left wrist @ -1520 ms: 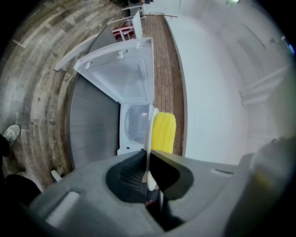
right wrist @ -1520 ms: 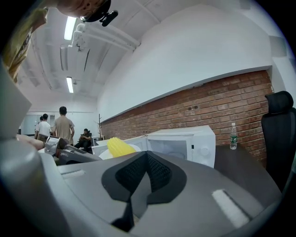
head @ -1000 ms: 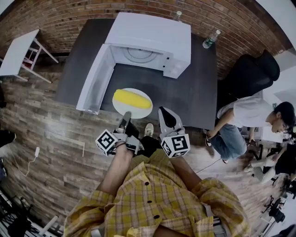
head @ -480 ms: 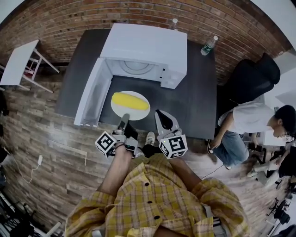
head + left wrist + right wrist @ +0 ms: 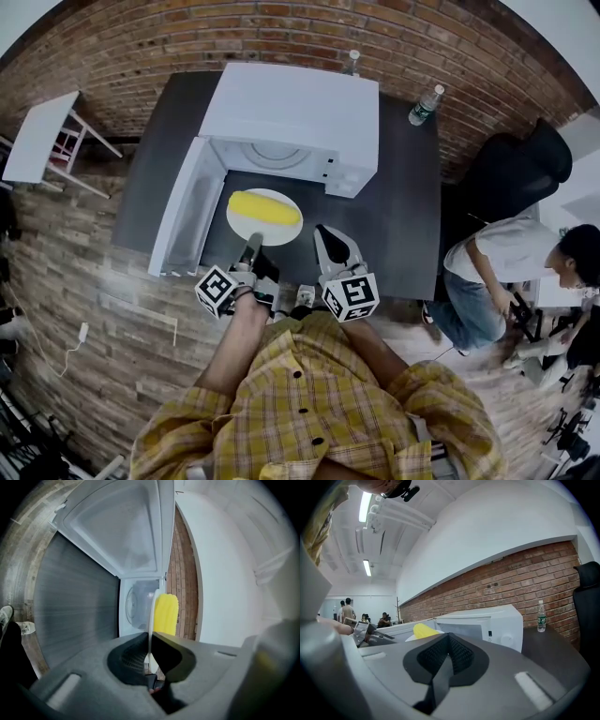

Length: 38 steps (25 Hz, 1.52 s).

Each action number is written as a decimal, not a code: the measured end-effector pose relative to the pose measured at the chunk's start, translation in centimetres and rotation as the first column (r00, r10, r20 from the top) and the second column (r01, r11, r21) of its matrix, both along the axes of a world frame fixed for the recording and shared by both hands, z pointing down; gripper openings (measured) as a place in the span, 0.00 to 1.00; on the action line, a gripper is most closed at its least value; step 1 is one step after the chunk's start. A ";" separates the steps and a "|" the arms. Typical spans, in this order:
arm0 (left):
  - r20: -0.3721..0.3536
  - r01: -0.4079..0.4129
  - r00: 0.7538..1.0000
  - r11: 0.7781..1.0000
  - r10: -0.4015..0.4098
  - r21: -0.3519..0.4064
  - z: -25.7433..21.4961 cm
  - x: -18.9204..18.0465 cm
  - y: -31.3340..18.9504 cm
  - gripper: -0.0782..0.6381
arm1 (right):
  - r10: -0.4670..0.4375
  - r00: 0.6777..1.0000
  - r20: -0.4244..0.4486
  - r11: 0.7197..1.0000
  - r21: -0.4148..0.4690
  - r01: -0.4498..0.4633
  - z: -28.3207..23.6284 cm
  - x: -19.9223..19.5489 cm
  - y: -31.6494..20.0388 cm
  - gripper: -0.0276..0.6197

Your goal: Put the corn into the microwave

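Corn (image 5: 166,613) partly hidden behind left gripper (image 5: 150,634) clamping plate (image 5: 267,234); right gripper (image 5: 448,635) closed, empty.

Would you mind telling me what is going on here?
A person's left hand-held gripper is clamped on the rim of a white plate with corn on it, held in front of the open microwave. The right hand-held gripper is shut and empty beside it. The corn is not inside yet.

Left tool (image 5: 251,246) clamped on plate (image 5: 274,235) rim; right tool (image 5: 328,239) jaws together, empty; both held forward.
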<state>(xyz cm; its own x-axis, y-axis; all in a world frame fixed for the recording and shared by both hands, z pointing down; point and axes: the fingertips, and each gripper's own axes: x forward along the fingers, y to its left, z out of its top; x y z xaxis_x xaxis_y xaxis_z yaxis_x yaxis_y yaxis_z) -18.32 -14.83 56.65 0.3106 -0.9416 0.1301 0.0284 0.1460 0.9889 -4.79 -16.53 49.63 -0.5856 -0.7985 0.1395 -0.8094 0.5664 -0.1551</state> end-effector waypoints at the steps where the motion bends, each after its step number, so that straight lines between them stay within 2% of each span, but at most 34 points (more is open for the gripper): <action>1: -0.002 0.001 1.000 1.000 -0.001 -0.002 0.1 0.1 -0.3 0.13 | -0.001 1.000 0.001 1.000 -0.002 0.001 0.1 0.0 -0.3 0.05; 7: -0.006 0.014 1.000 1.000 -0.014 0.019 0.5 0.4 -2.6 0.13 | -0.019 1.000 0.003 1.000 -0.015 0.019 0.7 0.1 -1.8 0.05; 10: 0.027 0.009 1.000 1.000 -0.008 -0.005 1.6 0.3 -3.2 0.13 | -0.020 1.000 0.003 1.000 -0.017 0.020 0.9 0.3 -2.5 0.05; 15: 0.009 0.008 1.000 1.000 -0.008 -0.006 2.2 0.8 -4.5 0.13 | -0.018 1.000 -0.003 1.000 -0.025 0.018 1.2 0.5 -3.3 0.05; 38: 0.050 0.046 0.998 0.997 -0.043 -0.065 6.8 0.8 -10.0 0.13 | -0.052 0.999 0.007 0.997 -0.053 0.052 2.0 0.5 -5.9 0.05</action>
<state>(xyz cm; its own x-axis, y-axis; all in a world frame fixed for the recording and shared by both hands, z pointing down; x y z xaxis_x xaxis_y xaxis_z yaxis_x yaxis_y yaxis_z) -17.53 -24.87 63.42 0.2607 -0.9431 0.2063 -0.0115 0.2106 0.9775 -4.31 -22.45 51.68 -0.6269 -0.7586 0.1777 -0.7782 0.5985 -0.1903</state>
